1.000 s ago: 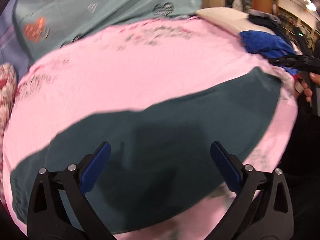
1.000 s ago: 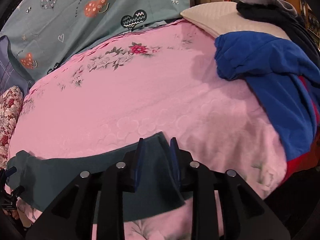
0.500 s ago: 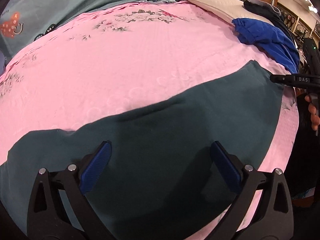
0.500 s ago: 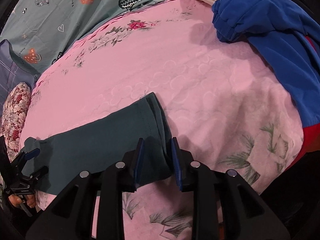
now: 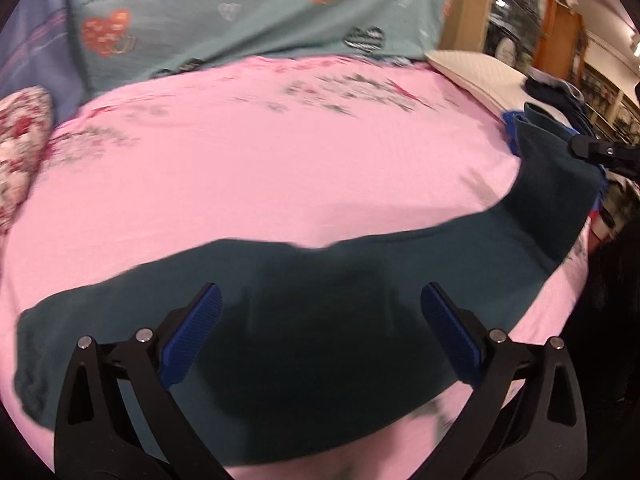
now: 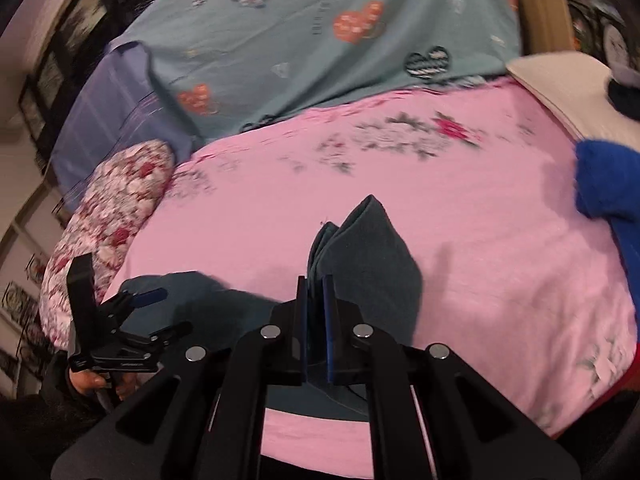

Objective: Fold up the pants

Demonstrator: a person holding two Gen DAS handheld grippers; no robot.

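Note:
Dark teal pants (image 5: 320,320) lie stretched across the near side of a pink bed sheet (image 5: 260,160). My left gripper (image 5: 320,332) is open and empty, its blue pads hovering over the middle of the pants. My right gripper (image 6: 316,316) is shut on the pants' end (image 6: 368,256) and holds it lifted off the sheet, the cloth standing up in a folded peak. In the left wrist view that lifted end (image 5: 556,168) rises at the far right, pinched by the right gripper (image 5: 580,148). In the right wrist view the left gripper (image 6: 148,312) shows open at lower left.
A blue garment (image 6: 608,188) and a cream pillow (image 6: 568,84) lie at the right of the bed. A floral red pillow (image 6: 108,216) sits at the left. A teal heart-print quilt (image 6: 320,40) covers the far side. The bed's near edge runs just below the pants.
My right gripper has lifted the pants' end off the sheet and carried it up and leftward. My left gripper stays open above the middle of the pants; both views have swung.

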